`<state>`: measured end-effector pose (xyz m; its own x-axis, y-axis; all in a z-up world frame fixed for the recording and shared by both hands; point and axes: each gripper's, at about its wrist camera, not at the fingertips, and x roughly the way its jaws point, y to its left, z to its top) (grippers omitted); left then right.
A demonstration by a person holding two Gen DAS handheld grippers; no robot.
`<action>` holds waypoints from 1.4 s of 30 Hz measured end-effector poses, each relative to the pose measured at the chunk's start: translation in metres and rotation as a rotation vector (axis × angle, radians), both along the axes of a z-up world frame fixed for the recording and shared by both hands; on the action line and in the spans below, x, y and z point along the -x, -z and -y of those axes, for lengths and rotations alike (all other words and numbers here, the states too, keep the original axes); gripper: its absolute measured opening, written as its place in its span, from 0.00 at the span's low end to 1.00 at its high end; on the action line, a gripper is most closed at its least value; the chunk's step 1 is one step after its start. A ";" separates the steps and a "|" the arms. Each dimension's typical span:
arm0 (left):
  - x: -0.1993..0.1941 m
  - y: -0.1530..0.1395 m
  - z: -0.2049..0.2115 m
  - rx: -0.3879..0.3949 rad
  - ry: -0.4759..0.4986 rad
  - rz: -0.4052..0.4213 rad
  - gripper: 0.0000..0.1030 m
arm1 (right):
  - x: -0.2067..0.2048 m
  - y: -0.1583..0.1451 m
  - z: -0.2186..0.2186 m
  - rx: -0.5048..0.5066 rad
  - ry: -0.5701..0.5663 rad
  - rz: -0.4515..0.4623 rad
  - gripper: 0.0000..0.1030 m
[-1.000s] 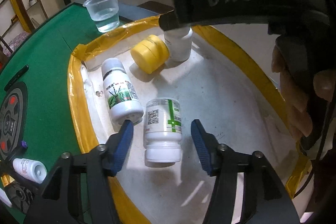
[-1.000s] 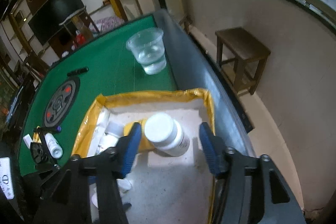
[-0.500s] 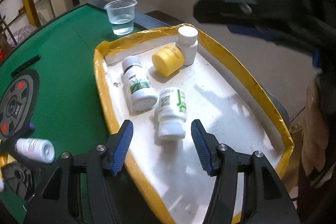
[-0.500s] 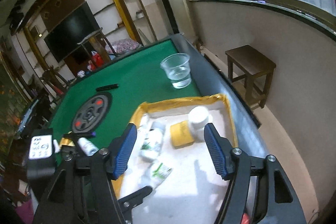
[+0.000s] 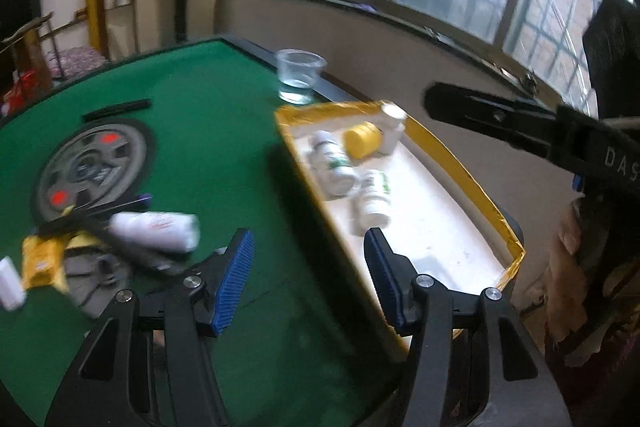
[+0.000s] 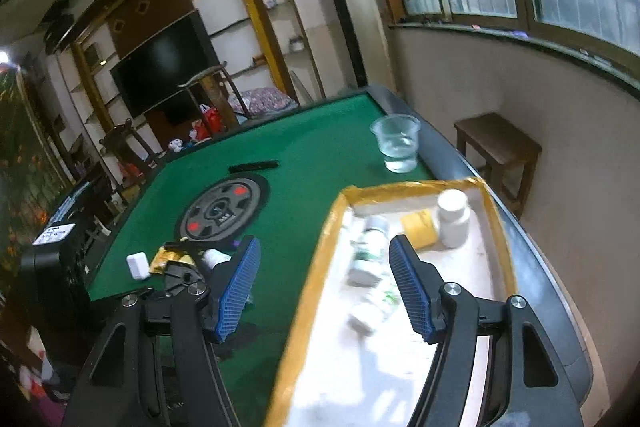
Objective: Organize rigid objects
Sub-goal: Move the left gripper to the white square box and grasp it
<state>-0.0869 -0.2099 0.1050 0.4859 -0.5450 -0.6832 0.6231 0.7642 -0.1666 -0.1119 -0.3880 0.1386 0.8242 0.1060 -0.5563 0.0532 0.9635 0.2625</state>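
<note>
Tray [image 5: 460, 167]: shallow white rectangle with a yellow taped rim, ahead of both claws.
Bottles [image 5: 374, 201]: smooth white plastic cylinders in the tray, two lying, one upright [image 6: 452, 217]; a yellow jar [image 5: 362, 143] lies between them.
Left claw [image 5: 306, 283]: ribbed blue pads spread, nothing between them, angled down above the tray's near rim.
Right claw [image 6: 324, 289]: pads spread, empty, angled down.
Table [image 6: 312, 163]: green felt.
Left of claws: another white bottle [image 5: 154, 229] lying amid blurred clutter; a round grey disc [image 6: 224, 209].
Beyond tray: clear plastic cup [image 6: 396, 143].
</note>
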 end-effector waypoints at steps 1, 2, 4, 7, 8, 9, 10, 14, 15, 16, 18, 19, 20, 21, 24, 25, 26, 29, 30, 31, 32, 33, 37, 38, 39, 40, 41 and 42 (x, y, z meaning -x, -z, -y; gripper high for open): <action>-0.001 -0.001 -0.012 0.011 -0.020 0.004 0.55 | 0.000 0.001 -0.007 -0.011 -0.006 0.006 0.60; -0.002 -0.001 -0.026 0.022 -0.047 0.011 0.55 | -0.004 0.003 -0.015 -0.033 -0.019 -0.001 0.60; -0.009 0.000 -0.050 0.035 -0.101 0.020 0.55 | -0.012 0.009 -0.025 -0.060 -0.048 -0.029 0.60; -0.017 0.001 -0.092 0.053 -0.192 0.028 0.55 | -0.023 0.019 -0.045 -0.074 -0.113 -0.048 0.60; -0.021 0.003 -0.108 0.058 -0.226 0.026 0.55 | -0.025 0.020 -0.054 -0.062 -0.138 -0.044 0.60; -0.025 0.004 -0.126 0.064 -0.266 0.021 0.55 | -0.027 0.020 -0.062 -0.062 -0.172 -0.039 0.60; -0.027 0.006 -0.139 0.070 -0.299 0.016 0.55 | -0.028 0.019 -0.069 -0.071 -0.212 -0.036 0.60; -0.047 0.018 -0.203 0.101 -0.463 -0.039 0.55 | -0.035 0.022 -0.087 -0.088 -0.265 -0.071 0.60; -0.053 0.022 -0.216 0.093 -0.500 -0.058 0.55 | -0.037 0.023 -0.090 -0.080 -0.264 -0.076 0.60; -0.059 0.027 -0.226 0.077 -0.527 -0.076 0.55 | -0.038 0.024 -0.093 -0.074 -0.263 -0.079 0.60; -0.068 0.037 -0.235 0.046 -0.555 -0.106 0.55 | -0.038 0.029 -0.098 -0.061 -0.264 -0.082 0.60; -0.074 0.043 -0.238 0.029 -0.564 -0.123 0.55 | -0.038 0.032 -0.101 -0.053 -0.266 -0.081 0.60; -0.076 0.047 -0.236 0.014 -0.568 -0.132 0.55 | -0.037 0.033 -0.103 -0.045 -0.269 -0.081 0.60; -0.080 0.051 -0.234 0.000 -0.571 -0.136 0.55 | -0.037 0.035 -0.105 -0.035 -0.271 -0.082 0.60; -0.090 0.058 -0.230 -0.051 -0.599 -0.126 0.55 | -0.035 0.040 -0.107 -0.019 -0.275 -0.090 0.60; -0.093 0.059 -0.229 -0.062 -0.607 -0.120 0.55 | -0.034 0.040 -0.106 -0.021 -0.277 -0.094 0.60; -0.096 0.060 -0.228 -0.069 -0.613 -0.119 0.55 | -0.033 0.041 -0.105 -0.023 -0.281 -0.098 0.60; -0.108 0.064 -0.226 -0.091 -0.633 -0.127 0.55 | -0.032 0.042 -0.101 -0.022 -0.283 -0.103 0.60; -0.112 0.065 -0.227 -0.103 -0.644 -0.129 0.55 | -0.032 0.043 -0.099 -0.022 -0.285 -0.104 0.60; -0.117 0.069 -0.226 -0.113 -0.653 -0.136 0.55 | -0.032 0.044 -0.099 -0.021 -0.287 -0.108 0.60; -0.122 0.072 -0.226 -0.118 -0.657 -0.146 0.55 | -0.033 0.046 -0.099 -0.023 -0.292 -0.117 0.60; -0.125 0.076 -0.226 -0.124 -0.661 -0.156 0.54 | -0.034 0.048 -0.101 -0.025 -0.301 -0.127 0.60; -0.124 0.081 -0.231 -0.133 -0.672 -0.158 0.39 | -0.045 0.057 -0.111 -0.013 -0.375 -0.196 0.62; -0.123 0.081 -0.232 -0.138 -0.678 -0.152 0.39 | -0.049 0.059 -0.115 -0.006 -0.401 -0.215 0.63; -0.122 0.081 -0.234 -0.134 -0.680 -0.151 0.39 | -0.055 0.061 -0.120 0.002 -0.432 -0.236 0.63; -0.121 0.081 -0.237 -0.127 -0.678 -0.153 0.39 | -0.063 0.064 -0.126 0.017 -0.450 -0.258 0.63; -0.119 0.080 -0.239 -0.125 -0.681 -0.154 0.39 | -0.068 0.066 -0.129 0.026 -0.456 -0.270 0.63; -0.118 0.080 -0.241 -0.124 -0.682 -0.153 0.39 | -0.075 0.068 -0.131 0.025 -0.463 -0.283 0.63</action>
